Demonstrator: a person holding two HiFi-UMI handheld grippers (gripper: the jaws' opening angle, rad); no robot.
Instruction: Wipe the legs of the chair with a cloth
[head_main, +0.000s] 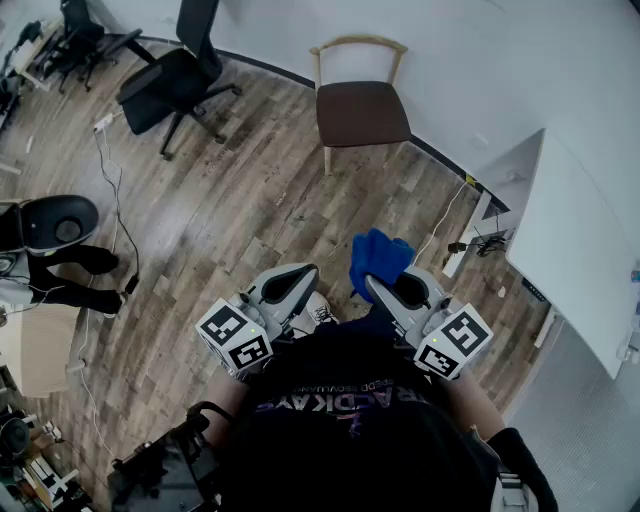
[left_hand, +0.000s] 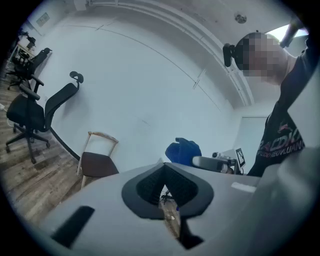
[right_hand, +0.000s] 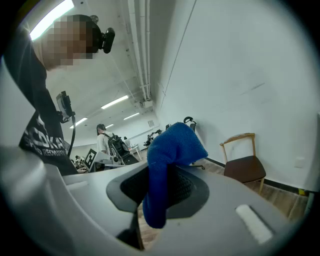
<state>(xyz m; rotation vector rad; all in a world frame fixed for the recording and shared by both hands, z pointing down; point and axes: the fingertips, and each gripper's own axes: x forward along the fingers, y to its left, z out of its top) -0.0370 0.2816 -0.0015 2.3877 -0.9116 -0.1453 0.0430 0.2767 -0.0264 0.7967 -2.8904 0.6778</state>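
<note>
A wooden chair with a dark brown seat stands against the white wall, some way ahead of me; it also shows small in the left gripper view and the right gripper view. My right gripper is shut on a blue cloth, which bunches above the jaws and hangs down between them. My left gripper is held beside it at chest height, jaws closed together with nothing between them. Both grippers are far from the chair.
A black office chair stands at the back left on the wood floor. A white desk is at the right, with cables and a power strip beneath it. A cable trails along the left floor. Another person stands far off.
</note>
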